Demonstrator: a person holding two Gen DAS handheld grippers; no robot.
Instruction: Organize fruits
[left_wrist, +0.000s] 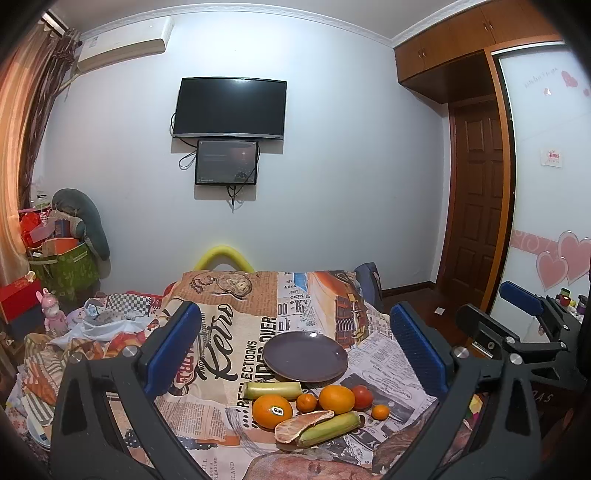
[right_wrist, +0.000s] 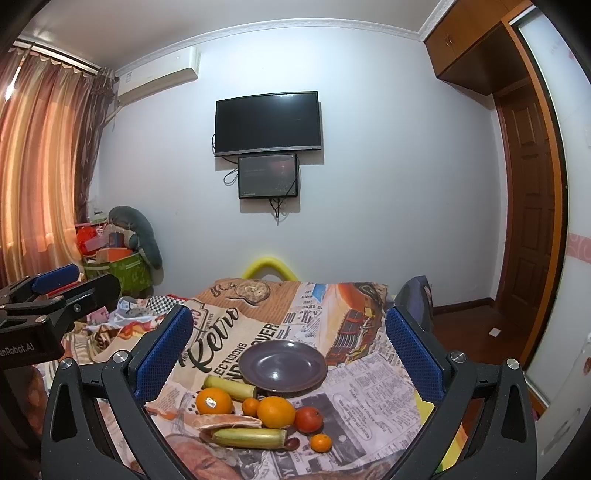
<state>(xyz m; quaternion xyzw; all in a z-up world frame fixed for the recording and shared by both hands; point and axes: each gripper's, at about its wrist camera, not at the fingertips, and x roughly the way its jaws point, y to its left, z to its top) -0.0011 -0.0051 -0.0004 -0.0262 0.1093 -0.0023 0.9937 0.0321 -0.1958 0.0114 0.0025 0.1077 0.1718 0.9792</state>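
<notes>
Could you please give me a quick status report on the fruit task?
Left gripper and right gripper open, empty. Plate bare; fruits beside it. Nothing obstructing.

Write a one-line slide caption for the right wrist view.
Open right tool hovers over an empty purple plate, with oranges, a tomato and sugarcane pieces waiting on the newspaper-print cloth.

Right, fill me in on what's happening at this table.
A person holds a gripper in each hand above a cloth-covered table, and nothing is picked up yet. The left gripper and right gripper are both open and hold nothing. The purple plate holds nothing. The fruit lies loose in front of it: a stickered orange, a plain orange, a red fruit and two small tangerines.
</notes>
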